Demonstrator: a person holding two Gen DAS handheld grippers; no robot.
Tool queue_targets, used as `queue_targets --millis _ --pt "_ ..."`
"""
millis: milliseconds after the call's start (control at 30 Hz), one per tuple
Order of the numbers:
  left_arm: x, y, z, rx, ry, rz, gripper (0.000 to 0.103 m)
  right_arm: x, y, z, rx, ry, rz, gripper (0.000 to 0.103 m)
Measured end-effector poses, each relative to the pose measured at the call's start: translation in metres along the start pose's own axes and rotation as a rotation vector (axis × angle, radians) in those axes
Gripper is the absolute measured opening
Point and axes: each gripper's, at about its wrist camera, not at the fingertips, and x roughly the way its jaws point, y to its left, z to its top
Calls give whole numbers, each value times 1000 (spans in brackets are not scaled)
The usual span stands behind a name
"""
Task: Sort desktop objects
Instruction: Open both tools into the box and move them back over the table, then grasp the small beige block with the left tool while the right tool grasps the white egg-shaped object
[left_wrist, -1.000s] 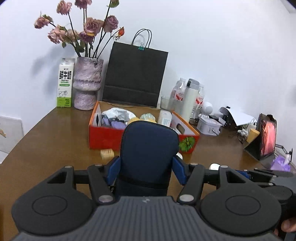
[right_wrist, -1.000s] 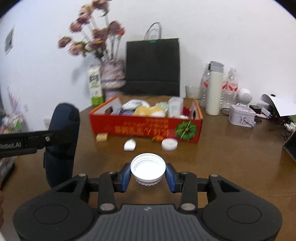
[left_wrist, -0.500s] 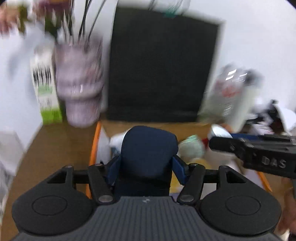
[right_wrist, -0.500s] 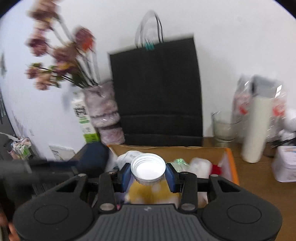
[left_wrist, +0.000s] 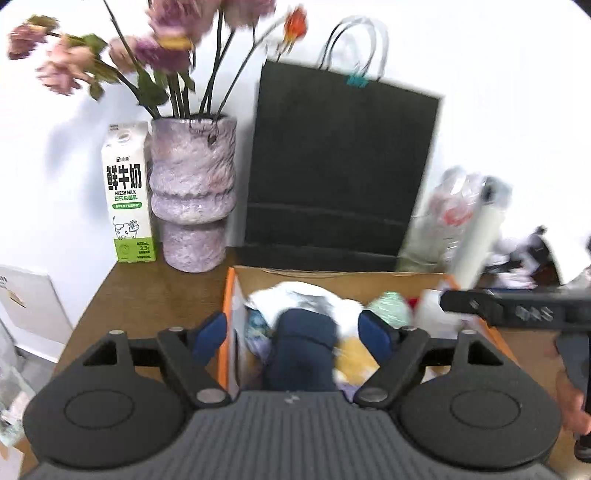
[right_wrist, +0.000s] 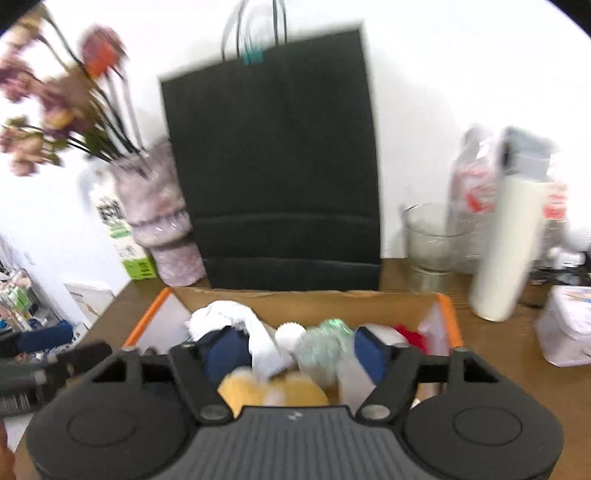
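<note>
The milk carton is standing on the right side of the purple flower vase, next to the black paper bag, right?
Not quite. In the left wrist view the milk carton stands on the left side of the purple flower vase, so the vase is between it and the black paper bag. The vase is what stands next to the bag.

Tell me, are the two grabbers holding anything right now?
No. The left gripper is opening, its pads clear of the navy pouch dropping into the orange box. The right gripper is opening too, with nothing held.
</note>
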Motion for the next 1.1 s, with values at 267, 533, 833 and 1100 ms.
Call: queue_targets --millis 267,533,833,1100 --pt "-95 -38 -86 45 -67 -54 92 -105 14 -108 -88 -15 4 82" --pt "-158 -56 -202 37 -23 -17 92 -176 29 -227 -87 -7 -4 79" --pt "-192 -64 -250 75 -28 40 90 -208 61 -290 -216 -35 -98 80" --pt "-174 -54 -244 62 20 25 76 -200 55 -281 -175 -14 -112 79"
